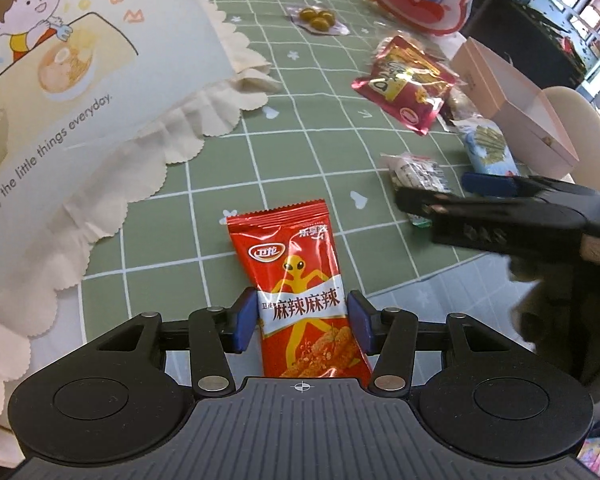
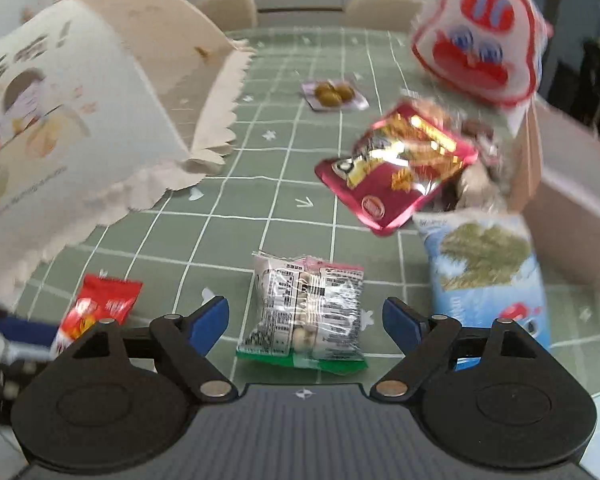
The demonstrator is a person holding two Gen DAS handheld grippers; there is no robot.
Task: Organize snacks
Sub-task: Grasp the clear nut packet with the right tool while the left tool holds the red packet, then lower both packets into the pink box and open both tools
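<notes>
My left gripper (image 1: 303, 320) is shut on a red spicy-snack packet (image 1: 296, 276), its blue pads pressing both sides; the packet also shows at the left of the right wrist view (image 2: 100, 308). My right gripper (image 2: 305, 320) is open, its fingers on either side of a clear packet with printed label and green edge (image 2: 306, 312); I cannot tell if it touches it. That gripper shows in the left wrist view (image 1: 452, 196) over the same packet (image 1: 416, 172). A cream fabric bag with a cartoon boy (image 1: 60, 92) (image 2: 60, 140) lies at the left.
On the green checked tablecloth (image 1: 300, 120) lie a dark red foil packet (image 2: 396, 168), a blue seaweed-snack packet (image 2: 488, 272), a small pack of green olives (image 2: 334, 94) and a white-and-red cartoon bag (image 2: 476, 44). A pink open box (image 1: 516, 96) stands at the right.
</notes>
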